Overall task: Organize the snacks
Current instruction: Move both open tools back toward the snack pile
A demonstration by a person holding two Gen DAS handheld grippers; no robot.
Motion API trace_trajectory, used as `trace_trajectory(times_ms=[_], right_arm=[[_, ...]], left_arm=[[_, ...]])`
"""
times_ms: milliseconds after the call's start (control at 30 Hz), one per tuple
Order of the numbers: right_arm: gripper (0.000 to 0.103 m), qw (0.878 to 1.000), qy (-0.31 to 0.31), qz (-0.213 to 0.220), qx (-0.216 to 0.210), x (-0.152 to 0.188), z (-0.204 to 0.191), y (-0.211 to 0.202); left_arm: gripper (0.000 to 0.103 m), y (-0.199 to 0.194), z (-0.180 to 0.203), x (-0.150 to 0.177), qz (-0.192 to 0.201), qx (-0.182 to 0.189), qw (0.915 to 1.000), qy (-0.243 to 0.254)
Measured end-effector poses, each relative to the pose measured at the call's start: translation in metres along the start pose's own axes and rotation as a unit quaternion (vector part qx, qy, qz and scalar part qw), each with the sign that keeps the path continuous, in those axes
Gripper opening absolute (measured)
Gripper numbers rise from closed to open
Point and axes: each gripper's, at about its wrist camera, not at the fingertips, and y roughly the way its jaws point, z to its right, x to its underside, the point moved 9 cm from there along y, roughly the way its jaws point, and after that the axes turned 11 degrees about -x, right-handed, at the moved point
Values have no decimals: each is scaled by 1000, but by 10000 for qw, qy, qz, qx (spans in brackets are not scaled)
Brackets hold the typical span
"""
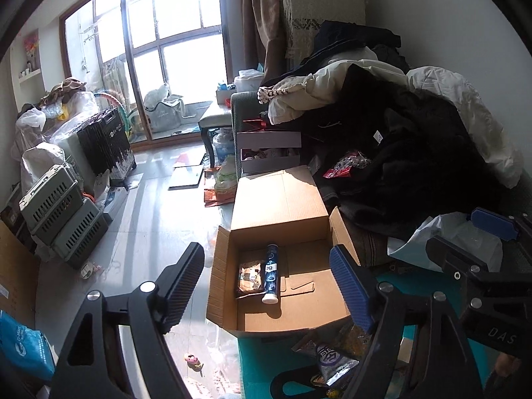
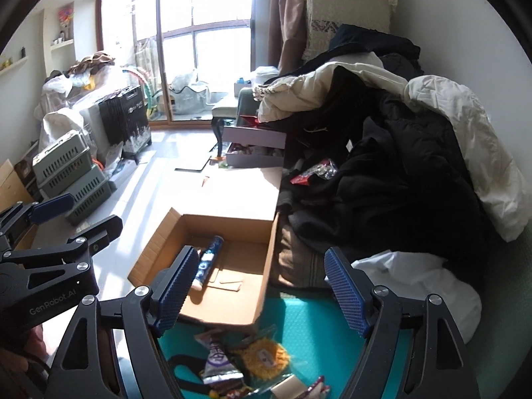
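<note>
We hold both tongs, left (image 1: pixel 266 286) and right (image 2: pixel 257 286), wide and empty above the cardboard box (image 1: pixel 282 322), where a tube (image 1: pixel 271 274) already lies; more snack packets (image 2: pixel 232 359) wait just before it.

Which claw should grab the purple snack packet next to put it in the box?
Probably the right claw: it is open and the purple snack packet lies just below it. The left claw, also open, hangs over the cardboard box.
</note>
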Motion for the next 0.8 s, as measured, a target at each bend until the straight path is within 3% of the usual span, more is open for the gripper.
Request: trace_trajectory(times_ms=[333, 533, 800], right_arm=[[93, 9999, 54, 144, -10, 35, -13, -47], [93, 9995, 235, 106, -196, 75, -21, -64], [92, 9987, 379, -285, -166, 145, -22, -59]], left_arm=[[78, -50, 3, 33, 129, 165, 9998, 26], [78, -63, 12, 71, -45, 441, 9989, 133], [78, -63, 24, 135, -433, 677, 9963, 313]])
